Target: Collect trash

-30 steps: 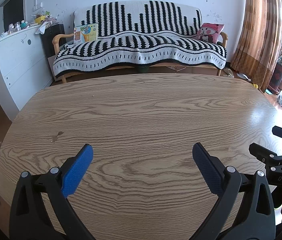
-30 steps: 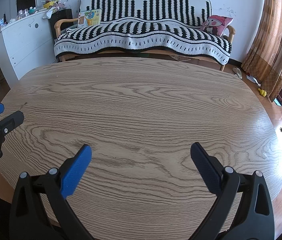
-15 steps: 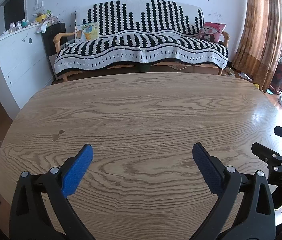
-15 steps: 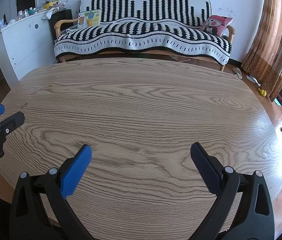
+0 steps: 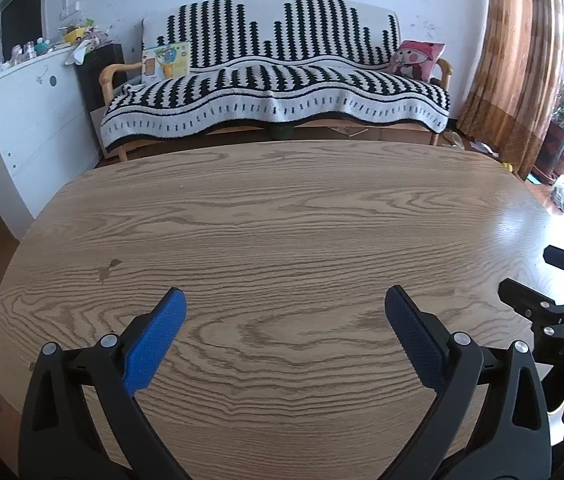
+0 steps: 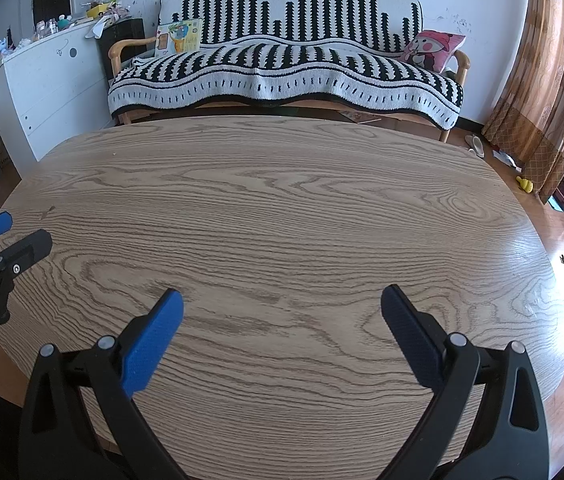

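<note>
My left gripper (image 5: 285, 320) is open and empty over the near part of an oval wooden table (image 5: 282, 208). My right gripper (image 6: 282, 320) is open and empty over the same table (image 6: 282, 200). The right gripper also shows at the right edge of the left wrist view (image 5: 554, 280), and the left gripper at the left edge of the right wrist view (image 6: 6, 232). No trash shows on the tabletop in either view.
A sofa with a black-and-white striped blanket (image 5: 274, 92) stands beyond the table's far edge. A white cabinet (image 5: 22, 120) is at the left, a brown curtain (image 5: 522, 60) at the right. A small dark mark (image 5: 110, 268) is on the wood.
The left wrist view has tilted slightly, so the sofa sits a little higher and larger. Both grippers stay open and nearly still.
</note>
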### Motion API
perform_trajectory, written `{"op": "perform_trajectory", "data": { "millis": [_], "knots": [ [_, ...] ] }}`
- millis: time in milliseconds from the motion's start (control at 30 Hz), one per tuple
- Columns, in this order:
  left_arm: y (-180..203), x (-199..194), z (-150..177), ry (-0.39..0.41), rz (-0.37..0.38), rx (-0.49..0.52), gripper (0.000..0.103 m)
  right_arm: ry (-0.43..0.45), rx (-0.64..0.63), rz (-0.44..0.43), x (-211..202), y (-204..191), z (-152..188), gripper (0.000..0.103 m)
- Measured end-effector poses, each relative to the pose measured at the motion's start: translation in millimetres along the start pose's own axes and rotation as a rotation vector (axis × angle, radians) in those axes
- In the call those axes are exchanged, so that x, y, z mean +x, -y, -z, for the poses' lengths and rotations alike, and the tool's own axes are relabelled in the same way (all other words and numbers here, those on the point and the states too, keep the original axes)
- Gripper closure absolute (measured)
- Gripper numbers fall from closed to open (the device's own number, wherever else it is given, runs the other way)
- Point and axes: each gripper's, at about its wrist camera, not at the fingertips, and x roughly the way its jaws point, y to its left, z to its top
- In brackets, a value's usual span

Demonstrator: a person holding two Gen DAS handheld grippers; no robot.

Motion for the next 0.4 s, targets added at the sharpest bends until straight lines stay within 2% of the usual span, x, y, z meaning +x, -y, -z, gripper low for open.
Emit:
{"op": "perform_trajectory", "data": {
  "millis": [133,400],
  "knots": [
    [0.5,-2.4,-0.9,0.016,-0.001,0.005,0.006,-0.001,0.000,0.000,0.2,0.0,0.2,0.007],
    [-3.2,1.8,-5.3,-0.006,-0.030,-0.007,0.006,-0.005,0.008,-0.004,0.4,-2.3,-3.7,0.007]
  ]
}}
